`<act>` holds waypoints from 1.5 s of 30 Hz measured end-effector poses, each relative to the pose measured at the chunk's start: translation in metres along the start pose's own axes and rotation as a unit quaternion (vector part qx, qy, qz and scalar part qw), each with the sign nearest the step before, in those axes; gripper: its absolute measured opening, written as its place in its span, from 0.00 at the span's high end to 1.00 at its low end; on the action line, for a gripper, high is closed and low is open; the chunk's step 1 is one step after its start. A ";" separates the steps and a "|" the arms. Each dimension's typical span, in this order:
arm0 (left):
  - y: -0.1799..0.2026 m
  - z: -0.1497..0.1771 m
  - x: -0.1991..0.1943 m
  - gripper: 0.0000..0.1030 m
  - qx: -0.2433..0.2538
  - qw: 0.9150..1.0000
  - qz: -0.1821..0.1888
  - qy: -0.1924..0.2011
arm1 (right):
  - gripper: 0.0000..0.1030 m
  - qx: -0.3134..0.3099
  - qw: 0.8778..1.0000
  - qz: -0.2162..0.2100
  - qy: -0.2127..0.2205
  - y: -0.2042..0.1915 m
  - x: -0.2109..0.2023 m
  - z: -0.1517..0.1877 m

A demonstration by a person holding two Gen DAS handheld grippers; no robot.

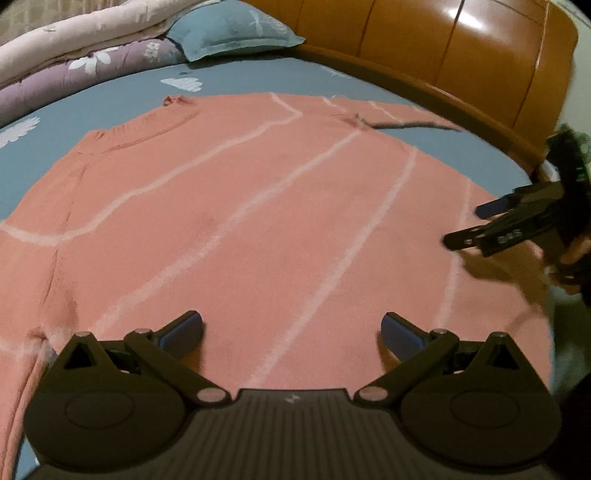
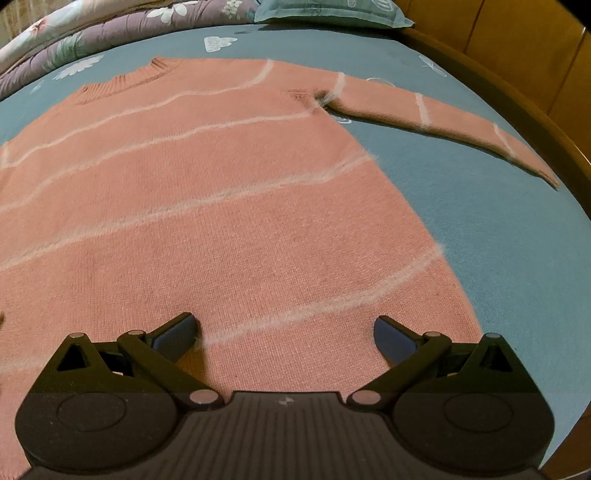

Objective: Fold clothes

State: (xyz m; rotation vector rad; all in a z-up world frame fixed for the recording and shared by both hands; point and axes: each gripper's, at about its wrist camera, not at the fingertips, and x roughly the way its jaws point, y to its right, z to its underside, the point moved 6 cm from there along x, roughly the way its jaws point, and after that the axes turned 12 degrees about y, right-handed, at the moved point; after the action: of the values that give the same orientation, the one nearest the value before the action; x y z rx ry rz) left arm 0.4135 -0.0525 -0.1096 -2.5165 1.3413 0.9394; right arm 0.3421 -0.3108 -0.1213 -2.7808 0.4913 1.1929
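Pink striped sweater (image 2: 207, 206) lies flat, spread on teal bedsheet (image 2: 480, 229), sleeve (image 2: 436, 110) still outstretched; no fold made yet. Your left gripper (image 1: 291, 328) and right gripper (image 2: 284, 332) both gape empty above hem; whole folding remains

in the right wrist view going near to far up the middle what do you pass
right claw, open over the hem → pink striped sweater lying flat → its ribbed collar → teal bedsheet → teal pillow at the head of the bed
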 end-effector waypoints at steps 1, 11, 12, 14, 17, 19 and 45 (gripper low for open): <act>0.002 0.003 0.000 0.01 -0.002 1.000 0.005 -0.002 | 0.00 0.000 1.000 0.001 -0.001 0.000 0.000 0.000; 0.018 0.016 -0.010 0.01 0.039 0.999 -0.016 -0.012 | 0.00 0.005 1.000 0.014 -0.013 -0.003 -0.001 -0.004; 0.018 0.018 -0.010 0.01 0.037 0.999 -0.017 -0.016 | 0.00 0.005 1.000 0.015 -0.016 -0.003 -0.001 -0.004; 0.019 0.021 -0.010 0.01 0.043 0.999 -0.020 -0.023 | 0.00 0.005 1.000 0.016 -0.020 -0.004 -0.003 -0.005; 0.021 0.025 -0.012 0.01 0.055 0.998 -0.024 -0.030 | 0.00 0.004 1.000 0.014 -0.021 -0.005 -0.007 -0.005; 0.021 0.021 -0.016 0.01 0.055 0.998 -0.029 -0.027 | 0.00 0.002 1.000 0.010 -0.015 -0.007 -0.012 -0.007; 0.010 0.018 -0.020 0.01 0.044 0.998 -0.047 -0.021 | 0.00 0.019 1.000 -0.009 -0.020 -0.022 -0.008 0.002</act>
State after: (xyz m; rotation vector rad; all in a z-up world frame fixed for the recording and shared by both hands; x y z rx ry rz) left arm 0.3894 -0.0372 -0.1113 -2.4564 1.2131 0.8880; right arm 0.3426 -0.2874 -0.1177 -2.7171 0.4790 1.2206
